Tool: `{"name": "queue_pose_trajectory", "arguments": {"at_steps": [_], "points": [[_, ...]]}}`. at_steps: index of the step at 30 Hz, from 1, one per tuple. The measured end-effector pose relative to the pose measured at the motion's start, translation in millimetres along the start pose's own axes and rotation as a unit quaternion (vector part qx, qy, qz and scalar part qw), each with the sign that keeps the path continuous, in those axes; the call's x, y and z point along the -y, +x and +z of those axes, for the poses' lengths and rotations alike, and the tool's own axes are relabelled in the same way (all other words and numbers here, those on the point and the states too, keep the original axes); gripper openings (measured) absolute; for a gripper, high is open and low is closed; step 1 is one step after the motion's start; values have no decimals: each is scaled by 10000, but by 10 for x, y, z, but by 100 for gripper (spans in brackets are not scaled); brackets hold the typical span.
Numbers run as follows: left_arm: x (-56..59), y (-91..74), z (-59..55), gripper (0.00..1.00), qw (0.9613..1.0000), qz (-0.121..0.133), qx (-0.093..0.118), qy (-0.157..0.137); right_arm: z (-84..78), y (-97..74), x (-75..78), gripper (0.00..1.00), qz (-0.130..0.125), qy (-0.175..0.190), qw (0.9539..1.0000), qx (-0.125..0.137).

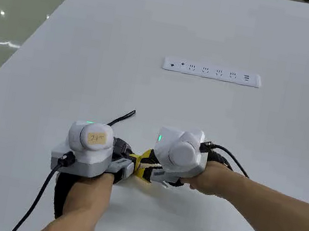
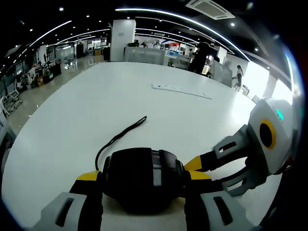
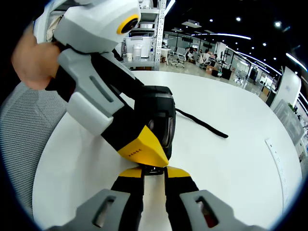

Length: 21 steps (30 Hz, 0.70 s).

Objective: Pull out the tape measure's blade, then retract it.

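The black tape measure (image 2: 144, 166) sits low on the white table between my left gripper's (image 2: 143, 179) yellow-tipped jaws, which are shut on its case. Its black wrist strap (image 2: 120, 134) trails away over the table. My right gripper (image 3: 155, 171) comes in from the right and is shut on the small blade tip at the case's mouth (image 3: 154, 168). No length of blade is drawn out. In the head view the left gripper (image 1: 125, 159) and right gripper (image 1: 147, 167) meet tip to tip near the table's front edge, with the tape measure (image 1: 122, 147) between them.
A white power strip (image 1: 212, 72) lies flat farther back on the table (image 1: 123, 57). The table's left edge runs diagonally, with shiny floor beyond it. Black cables trail from both grippers toward me.
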<state>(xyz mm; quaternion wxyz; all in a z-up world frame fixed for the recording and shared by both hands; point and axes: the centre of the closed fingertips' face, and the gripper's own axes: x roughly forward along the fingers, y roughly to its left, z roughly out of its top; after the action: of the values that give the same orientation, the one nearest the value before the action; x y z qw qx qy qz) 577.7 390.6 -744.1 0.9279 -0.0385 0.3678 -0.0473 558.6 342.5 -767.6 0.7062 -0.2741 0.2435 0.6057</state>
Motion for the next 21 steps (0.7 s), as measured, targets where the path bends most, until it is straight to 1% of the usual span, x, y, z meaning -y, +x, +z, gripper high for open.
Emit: {"name": "queue_pose_trajectory", "arguments": {"at_steps": [4, 6, 7, 8, 9, 11, 14, 15, 18, 19, 20, 21], "points": [[3, -5, 1, 66, 10000, -6, 12, 34, -2, -7, 19, 17, -68, -5, 10000, -15], [7, -16, 14, 66, 9998, -23, 48, 173, 4, -20, 37, 19, -107, 7, 9999, -7], [9, -20, 37, 66, 9995, -32, 116, 286, 15, -28, 33, 19, -91, 19, 10000, 14], [12, -33, 41, 66, 9992, -37, 123, 379, 21, -34, 28, 19, -73, 15, 10000, 18], [11, -37, 48, 67, 9992, -38, 136, 367, 14, -35, 31, 21, -78, -5, 10000, 7], [11, -45, 67, 70, 9992, -80, 168, 351, 12, -45, 34, 24, -88, -15, 10000, 4], [9, -48, 73, 72, 9992, -97, 171, 351, 8, -52, 31, 28, -85, 7, 10000, 3], [6, -53, 78, 72, 9990, -102, 175, 391, 0, -60, 30, 32, -91, 16, 10000, -8], [3, -82, 110, 74, 9984, -198, 244, 465, -6, -104, 56, 37, -195, 77, 9998, 3], [14, -86, 117, 75, 9981, -239, 258, 511, -6, -119, 57, 39, -209, 121, 9997, 3], [59, -89, 130, 76, 9967, -374, 293, 662, -13, -140, 59, 41, -234, 155, 9996, 1], [64, -92, 131, 76, 9965, -379, 297, 688, -15, -148, 59, 44, -237, 150, 9996, 7]]}}
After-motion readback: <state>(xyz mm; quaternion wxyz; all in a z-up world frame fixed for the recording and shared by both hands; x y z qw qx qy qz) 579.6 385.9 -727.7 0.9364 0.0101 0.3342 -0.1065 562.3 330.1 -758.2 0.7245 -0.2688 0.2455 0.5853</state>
